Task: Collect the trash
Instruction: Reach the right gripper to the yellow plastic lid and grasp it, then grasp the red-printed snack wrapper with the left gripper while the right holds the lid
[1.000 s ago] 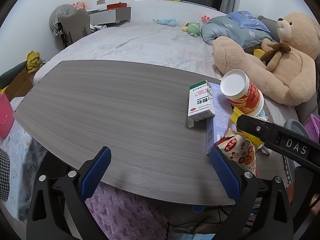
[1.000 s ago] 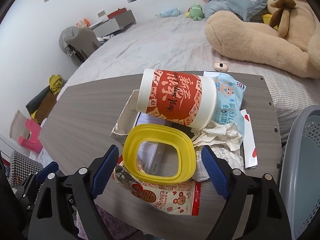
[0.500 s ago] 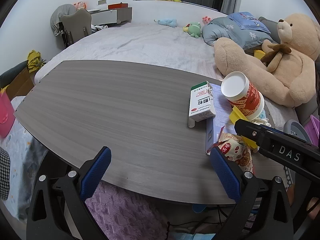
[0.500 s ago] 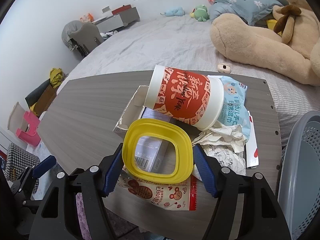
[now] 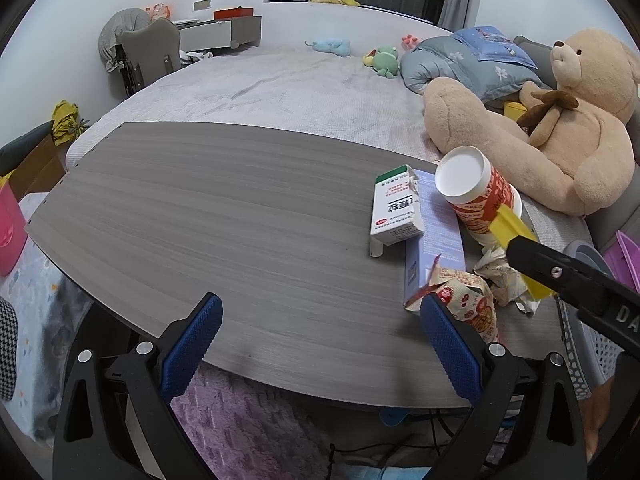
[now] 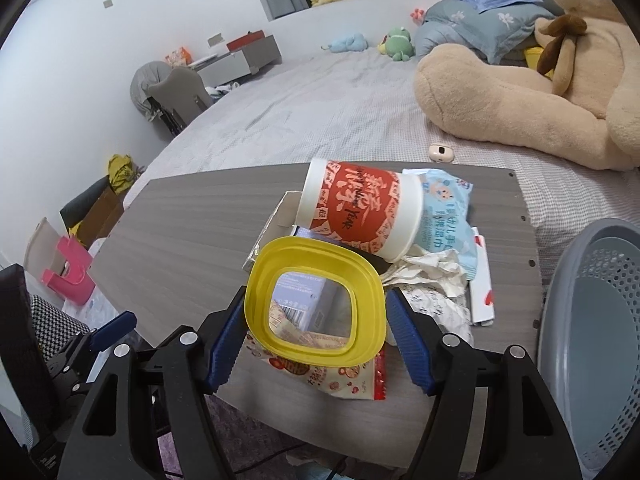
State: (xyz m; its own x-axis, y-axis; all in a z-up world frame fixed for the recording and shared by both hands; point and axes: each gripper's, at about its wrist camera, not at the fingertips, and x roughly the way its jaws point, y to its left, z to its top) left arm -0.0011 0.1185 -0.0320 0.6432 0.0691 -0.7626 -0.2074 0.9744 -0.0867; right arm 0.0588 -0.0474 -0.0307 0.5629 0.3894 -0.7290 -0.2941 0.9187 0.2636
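While the right gripper (image 6: 316, 338) clamped its blue-padded jaws on the sides of a yellow plastic ring-shaped lid (image 6: 315, 305), the lid sat lifted above the trash pile at the right end of the grey wood-grain desk (image 6: 192, 220). Behind it lay a red-and-white paper cup (image 6: 358, 213) on its side, printed w/ large Chinese characters & "New Year". A white-and-green carton (image 5: 395, 210) carried Chinese text, too small to read. The right gripper's arm showed "DA" in the left wrist view. A red-printed snack wrapper (image 6: 320, 372) lay under the lid. The left gripper (image 5: 320, 344) hung w/ jaws wide apart, nothing between them.
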